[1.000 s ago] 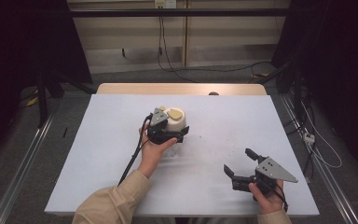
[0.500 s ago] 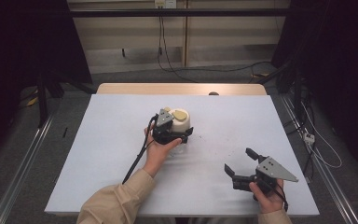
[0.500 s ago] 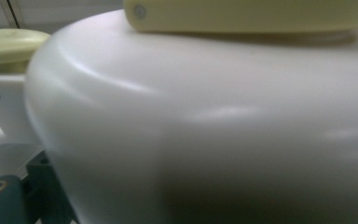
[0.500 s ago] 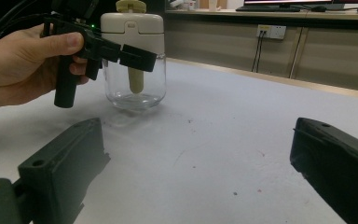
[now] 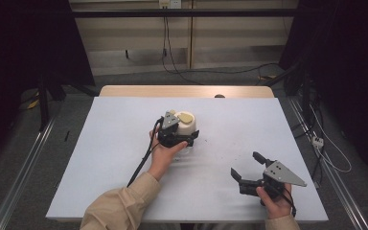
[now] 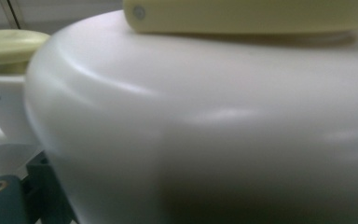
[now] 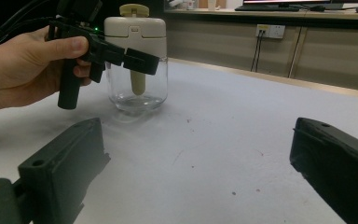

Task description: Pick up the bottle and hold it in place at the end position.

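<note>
Jar sits between the left gripper's jaws — close evenly below its cream lid; right gripper waits wide.

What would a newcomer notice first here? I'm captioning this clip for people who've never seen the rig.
First, the clear glass jar with a cream plastic lid standing mid-table, with the left gripper held right against it just under the lid. Next, the right gripper, fingers wide open, resting apart near the front right of the white table.
</note>
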`<state>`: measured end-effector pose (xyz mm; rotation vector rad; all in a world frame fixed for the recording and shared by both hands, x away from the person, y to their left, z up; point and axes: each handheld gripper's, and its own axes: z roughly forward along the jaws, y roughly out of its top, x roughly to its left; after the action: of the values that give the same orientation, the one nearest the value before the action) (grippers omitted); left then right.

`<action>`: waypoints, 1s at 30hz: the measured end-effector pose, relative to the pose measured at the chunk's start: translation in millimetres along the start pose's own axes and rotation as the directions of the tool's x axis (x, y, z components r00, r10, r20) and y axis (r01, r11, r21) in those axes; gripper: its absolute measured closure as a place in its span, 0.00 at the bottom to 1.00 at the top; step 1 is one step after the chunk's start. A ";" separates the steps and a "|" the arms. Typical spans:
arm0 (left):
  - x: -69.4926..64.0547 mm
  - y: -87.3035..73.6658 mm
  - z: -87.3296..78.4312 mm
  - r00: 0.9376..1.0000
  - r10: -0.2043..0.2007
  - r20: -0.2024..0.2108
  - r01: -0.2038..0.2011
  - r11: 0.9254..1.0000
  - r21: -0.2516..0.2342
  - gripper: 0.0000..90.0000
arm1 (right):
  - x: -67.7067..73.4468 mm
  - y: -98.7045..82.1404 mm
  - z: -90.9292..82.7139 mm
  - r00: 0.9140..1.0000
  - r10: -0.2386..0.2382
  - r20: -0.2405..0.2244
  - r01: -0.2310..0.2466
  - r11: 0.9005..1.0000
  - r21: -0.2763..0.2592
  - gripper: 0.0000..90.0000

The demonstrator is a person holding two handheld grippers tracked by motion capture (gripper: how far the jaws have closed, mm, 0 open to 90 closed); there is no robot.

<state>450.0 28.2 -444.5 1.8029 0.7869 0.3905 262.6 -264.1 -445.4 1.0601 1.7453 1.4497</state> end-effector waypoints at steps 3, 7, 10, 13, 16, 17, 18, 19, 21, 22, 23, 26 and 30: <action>0.7 -0.5 0.5 1.000 -0.001 -0.001 0.001 1.000 0.002 0.06 | 0.1 0.0 0.1 1.000 -0.002 0.002 0.002 1.000 0.001 0.03; 2.2 -0.8 2.2 1.000 0.013 -0.009 -0.013 1.000 0.007 0.06 | 0.2 0.1 0.5 1.000 -0.003 0.003 0.003 1.000 0.000 0.03; 1.8 -0.2 3.4 1.000 0.012 -0.010 -0.012 1.000 0.006 0.06 | 0.3 0.1 0.6 1.000 -0.003 0.003 0.003 1.000 0.000 0.03; -0.5 0.9 5.6 1.000 0.011 -0.013 -0.011 1.000 0.000 0.06 | 0.1 0.1 0.9 1.000 -0.003 0.002 0.003 1.000 -0.001 0.03; -2.9 1.5 8.5 1.000 0.014 -0.007 -0.014 1.000 -0.006 0.06 | 0.2 0.2 0.8 1.000 -0.003 0.001 0.003 1.000 -0.001 0.03; -3.7 1.5 9.3 1.000 0.016 -0.006 -0.016 1.000 -0.005 0.06 | 0.2 0.3 0.6 1.000 -0.003 0.002 0.003 1.000 -0.001 0.03; -5.1 1.2 10.3 1.000 0.008 -0.007 -0.008 1.000 -0.006 0.06 | 0.6 0.4 0.7 1.000 0.003 0.002 -0.003 1.000 -0.003 0.03; -5.3 1.2 11.1 1.000 0.016 -0.005 -0.016 1.000 -0.006 0.06 | 0.3 0.3 0.6 1.000 0.000 0.002 0.000 1.000 -0.002 0.03; -6.3 0.9 12.6 1.000 0.022 -0.008 -0.022 1.000 -0.005 0.06 | -0.1 0.2 0.5 1.000 -0.003 -0.001 0.003 1.000 -0.001 0.03; -7.7 0.4 13.5 1.000 0.009 -0.010 -0.009 1.000 -0.010 0.06 | 0.0 0.2 0.5 1.000 0.000 0.001 0.000 1.000 -0.001 0.03; -7.4 0.4 14.1 1.000 0.019 -0.010 -0.019 1.000 -0.008 0.06 | -0.2 0.2 0.4 1.000 -0.002 0.001 0.002 1.000 0.000 0.03; -8.2 0.3 16.2 1.000 0.025 -0.014 -0.025 1.000 -0.011 0.06 | -0.4 0.5 0.4 1.000 -0.004 0.002 0.004 1.000 -0.002 0.03; -9.4 0.0 16.8 0.999 0.036 -0.017 -0.037 0.999 -0.015 0.06 | -0.5 0.5 1.8 1.000 -0.007 0.003 0.007 1.000 -0.001 0.03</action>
<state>453.4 10.0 -449.7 1.8042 0.7614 0.4345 264.5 -263.7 -445.3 1.0540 1.7448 1.4440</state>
